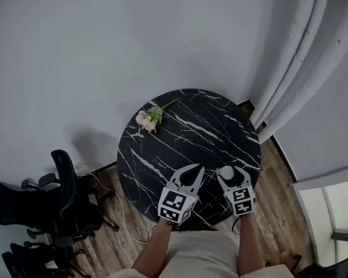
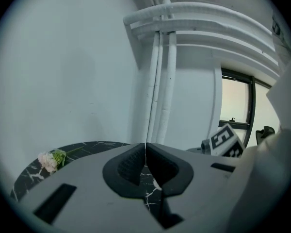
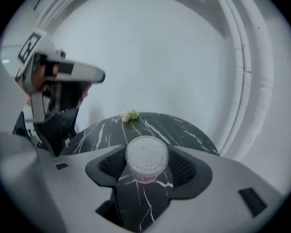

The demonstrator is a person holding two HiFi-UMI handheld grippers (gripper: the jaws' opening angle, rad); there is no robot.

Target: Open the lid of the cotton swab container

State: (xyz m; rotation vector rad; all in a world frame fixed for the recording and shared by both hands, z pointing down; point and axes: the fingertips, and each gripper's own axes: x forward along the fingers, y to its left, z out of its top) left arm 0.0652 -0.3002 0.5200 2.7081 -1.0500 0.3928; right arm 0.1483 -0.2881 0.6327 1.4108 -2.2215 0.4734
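Observation:
The cotton swab container (image 3: 146, 159) is a small round clear tub with white swab ends showing at its top. It stands upright on the black marble table (image 1: 185, 132) near the front edge. My right gripper (image 3: 146, 166) is open, with one jaw on each side of the tub. In the head view the tub (image 1: 227, 172) shows between the right gripper's (image 1: 227, 175) fingers. My left gripper (image 1: 198, 169) is shut with nothing in it and hovers just left of the tub. In its own view the left gripper's (image 2: 145, 150) jaws meet.
A small bunch of pale flowers (image 1: 148, 119) lies at the table's far left edge. White curtains (image 1: 301, 57) hang at the right. Black office chairs (image 1: 40, 207) stand on the wood floor at the left, with a cable beside them.

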